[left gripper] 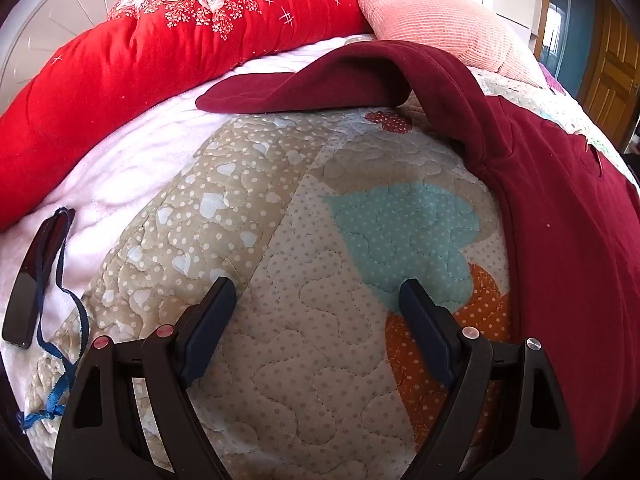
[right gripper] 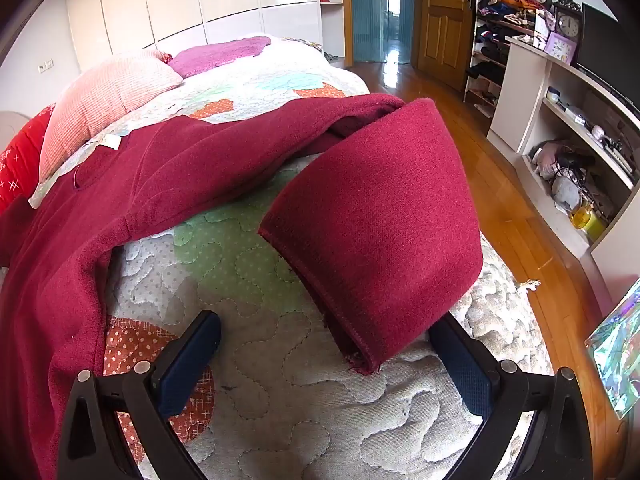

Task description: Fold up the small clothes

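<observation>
- Your maroon sweater (right gripper: pixel 168 168) lies spread on the quilted bed (right gripper: pixel 280 380); both the left hand-held gripper (left gripper: pixel 316 312) and right hand-held gripper (right gripper: pixel 324 352) are spread apart, holding nothing.
- The sleeve cuff (right gripper: pixel 360 240) is doubled over; pinch just one layer and it'll probably bunch.

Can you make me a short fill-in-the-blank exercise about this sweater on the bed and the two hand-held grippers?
1. The sweater lying on the quilt is dark ____ in colour.
2. The left hand-held gripper has its jaws ____, with only quilt between them.
3. The sleeve cuff lies nearest the ____ hand-held gripper.
4. The ribbed pillow at the head of the bed is ____.

Missing words: red; open; right; pink
</observation>
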Demonstrator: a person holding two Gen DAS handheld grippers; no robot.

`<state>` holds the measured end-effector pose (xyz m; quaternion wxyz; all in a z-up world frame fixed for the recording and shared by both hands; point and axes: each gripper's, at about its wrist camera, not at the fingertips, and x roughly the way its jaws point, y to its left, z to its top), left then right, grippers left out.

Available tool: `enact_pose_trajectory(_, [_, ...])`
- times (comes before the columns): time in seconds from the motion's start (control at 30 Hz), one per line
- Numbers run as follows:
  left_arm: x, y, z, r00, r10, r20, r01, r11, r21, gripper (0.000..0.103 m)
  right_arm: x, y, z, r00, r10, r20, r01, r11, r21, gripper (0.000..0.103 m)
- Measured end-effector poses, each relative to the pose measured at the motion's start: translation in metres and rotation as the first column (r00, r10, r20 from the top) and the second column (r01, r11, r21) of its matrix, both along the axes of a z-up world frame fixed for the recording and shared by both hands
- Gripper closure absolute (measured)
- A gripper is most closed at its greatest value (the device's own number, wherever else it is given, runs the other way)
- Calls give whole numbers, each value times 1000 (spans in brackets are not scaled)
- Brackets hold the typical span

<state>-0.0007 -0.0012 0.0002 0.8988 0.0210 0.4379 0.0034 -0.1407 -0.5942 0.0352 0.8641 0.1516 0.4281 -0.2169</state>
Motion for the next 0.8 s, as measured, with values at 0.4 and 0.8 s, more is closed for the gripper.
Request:
enact_pose_trajectory(0.4, [-31,-23,26,999,-16,38,14,999,53,18,-19,7,20,1000,-23,9,23,999,25,0])
enact_pose_trajectory(0.8, [-106,-59,94,981,-141,131,139,990,28,18,-105,81,160,975,103,195,-67,981,-180,0])
